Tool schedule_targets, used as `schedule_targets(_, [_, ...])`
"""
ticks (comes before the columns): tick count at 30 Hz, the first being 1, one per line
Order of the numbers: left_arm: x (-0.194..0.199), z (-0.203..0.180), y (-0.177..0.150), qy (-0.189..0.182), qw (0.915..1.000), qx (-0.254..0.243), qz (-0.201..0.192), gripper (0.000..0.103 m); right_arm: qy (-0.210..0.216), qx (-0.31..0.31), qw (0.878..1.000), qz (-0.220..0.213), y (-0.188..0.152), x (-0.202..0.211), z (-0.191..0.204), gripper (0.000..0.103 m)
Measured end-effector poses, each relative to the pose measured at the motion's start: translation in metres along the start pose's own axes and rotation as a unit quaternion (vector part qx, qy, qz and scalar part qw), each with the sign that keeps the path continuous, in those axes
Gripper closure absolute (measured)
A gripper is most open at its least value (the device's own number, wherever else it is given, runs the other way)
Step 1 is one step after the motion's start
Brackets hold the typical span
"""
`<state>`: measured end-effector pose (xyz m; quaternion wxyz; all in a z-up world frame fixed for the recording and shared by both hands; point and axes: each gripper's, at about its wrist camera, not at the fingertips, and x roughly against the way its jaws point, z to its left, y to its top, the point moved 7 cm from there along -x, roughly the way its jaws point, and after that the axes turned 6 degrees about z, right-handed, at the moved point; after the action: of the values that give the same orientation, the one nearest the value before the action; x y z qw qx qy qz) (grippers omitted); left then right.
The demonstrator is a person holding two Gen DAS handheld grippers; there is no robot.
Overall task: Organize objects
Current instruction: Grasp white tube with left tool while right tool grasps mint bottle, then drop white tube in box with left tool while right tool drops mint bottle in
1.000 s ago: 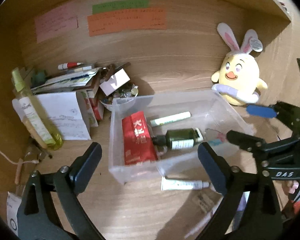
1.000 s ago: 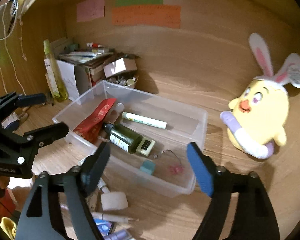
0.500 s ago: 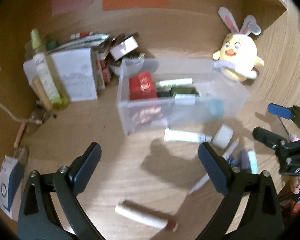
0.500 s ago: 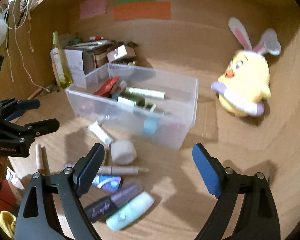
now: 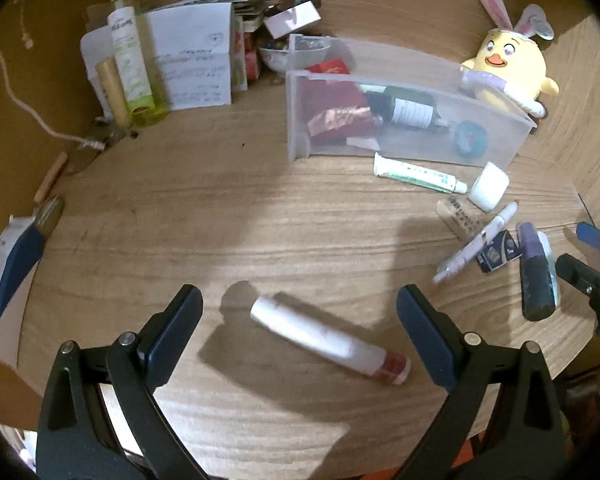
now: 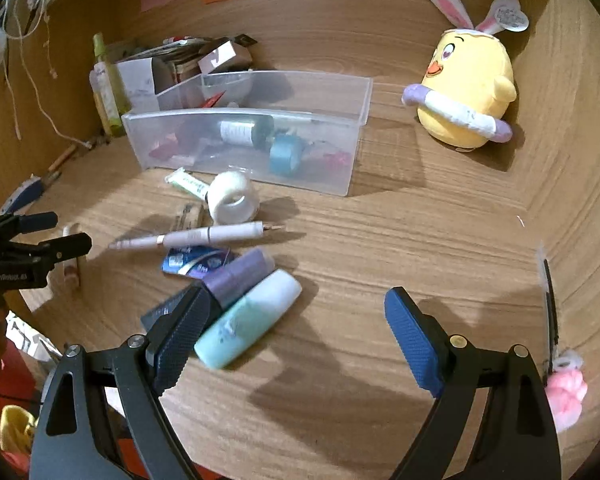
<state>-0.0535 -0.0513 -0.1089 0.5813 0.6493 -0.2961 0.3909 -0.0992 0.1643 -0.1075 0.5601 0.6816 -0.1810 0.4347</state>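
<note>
Near the desk's front edge, the left gripper (image 5: pixel 298 322) hangs with its jaws spread wide, holding nothing; a white tube (image 5: pixel 329 339) with a red cap lies flat on the wood between the two fingers, though whether either pad touches it is hard to tell from this angle. Further right along the same edge the right gripper (image 6: pixel 294 338) is also spread and empty. Its left finger (image 6: pixel 180 342) sits just beside a mint marker (image 6: pixel 248 320), which lies against a purple marker (image 6: pixel 236 278).

Behind those two lie a small blue packet (image 6: pixel 198 262) and a pale pen (image 6: pixel 196 236), the pen stretched across the desk parallel to the front edge. A white tape roll (image 6: pixel 234 198) stands on its side just in front of the clear bin (image 6: pixel 340 176), with a green-and-white tube (image 6: pixel 188 184) beside it, close to the bin's front wall.

The bin sits toward the back of the desk. Inside it are a dark bottle (image 5: pixel 406 108) with a white label lying down, a red pack (image 5: pixel 332 110) at the left end, and a teal object (image 5: pixel 470 138) at the right end.

A yellow plush chick (image 6: pixel 466 88) with rabbit ears stands near the back right corner, apart from the bin. At the back left corner a tall green spray bottle (image 5: pixel 130 56) stands upright before a stack of boxes and papers (image 5: pixel 196 60).
</note>
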Motion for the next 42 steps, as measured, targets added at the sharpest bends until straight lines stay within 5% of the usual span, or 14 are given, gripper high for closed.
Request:
schedule_targets(12, [0.000,0.017,-0.023,0.018,0.9994,0.028,0.002,0.007,0.016,-0.022,1.000,0.007,-0.009,-0.012,-0.004,0.022])
schedule_targets(23, [0.009,0.004,-0.020,0.005,0.9996,-0.007,-0.026,0.069,-0.011,0.005,1.000,-0.003,-0.007,-0.017,0.002,0.077])
schedule_targets(28, [0.011,0.001,-0.022,0.001,0.9994,-0.017,-0.029,0.088,-0.010,0.007,1.000,-0.005,-0.006,-0.018,0.002,0.080])
schedule_targets(36, [0.013,0.003,-0.010,-0.018,0.9992,-0.005,-0.035,0.089,-0.005,-0.012,1.000,-0.026,0.004,-0.005,-0.004,0.080])
schedule_targets(42, [0.033,-0.004,0.018,-0.028,0.9967,-0.013,-0.075,0.089,0.000,-0.020,0.998,-0.054,0.022,0.009,-0.008,0.080])
